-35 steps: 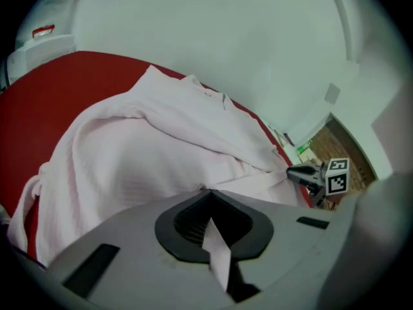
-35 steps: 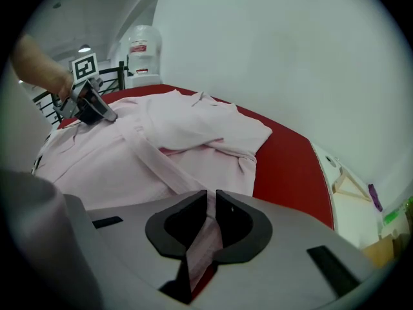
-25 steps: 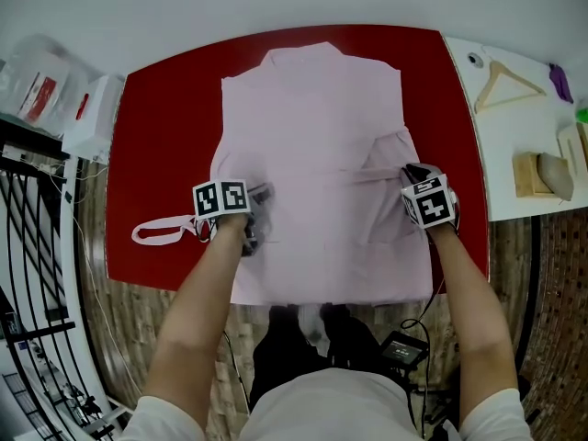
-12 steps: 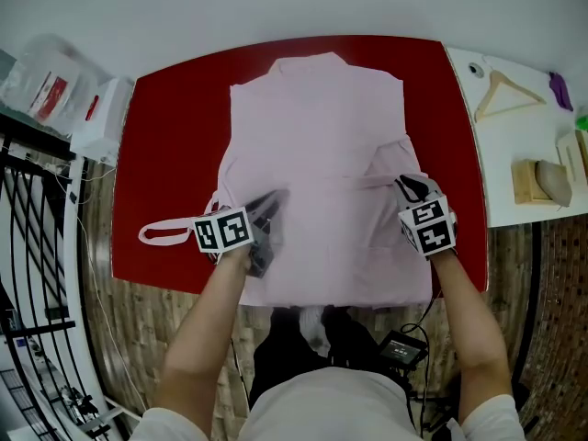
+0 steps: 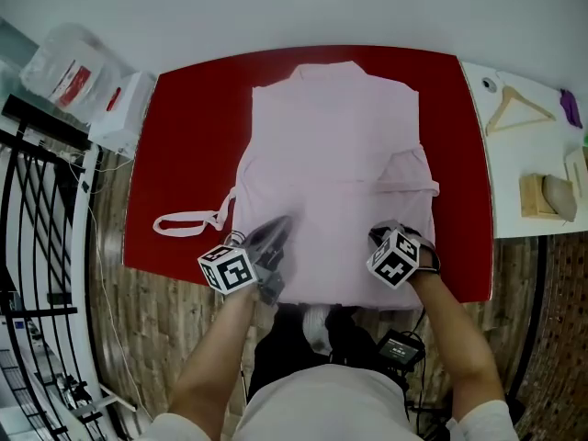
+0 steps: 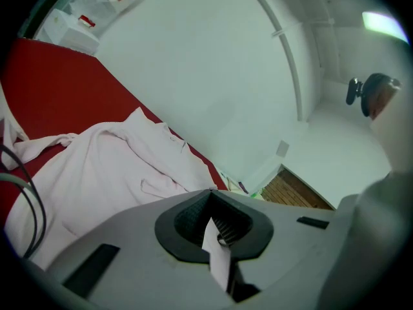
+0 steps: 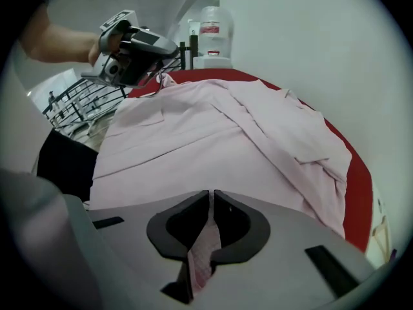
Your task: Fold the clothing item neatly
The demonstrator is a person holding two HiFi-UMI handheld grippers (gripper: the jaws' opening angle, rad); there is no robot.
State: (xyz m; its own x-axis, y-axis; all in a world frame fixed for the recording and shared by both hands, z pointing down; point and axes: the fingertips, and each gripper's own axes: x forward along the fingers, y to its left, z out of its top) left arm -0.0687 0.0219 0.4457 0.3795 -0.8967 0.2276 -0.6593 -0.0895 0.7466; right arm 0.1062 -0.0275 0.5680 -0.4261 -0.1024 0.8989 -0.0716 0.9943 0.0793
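Note:
A pale pink garment (image 5: 335,154) lies spread on the red table (image 5: 184,136), collar at the far side and hem over the near edge. Its tie loop (image 5: 184,223) trails off to the left. My left gripper (image 5: 268,244) is at the lower left of the garment, shut on a fold of its fabric (image 6: 217,254). My right gripper (image 5: 378,237) is at the lower right. Its jaws are closing with pink cloth (image 7: 205,250) pinched between them. The right gripper view shows the garment (image 7: 213,134) stretching away and the left gripper (image 7: 135,47) beyond it.
A white side table (image 5: 514,154) at the right carries a wooden hanger (image 5: 519,108) and a wooden block (image 5: 542,196). White plastic bags (image 5: 78,72) sit beyond the table's left corner. A black railing (image 5: 37,246) runs down the left, and a small device (image 5: 400,347) lies on the floor.
Both grippers have drawn back from the middle of the garment toward the near table edge, still gripping fabric. The left one moved first, then the right.

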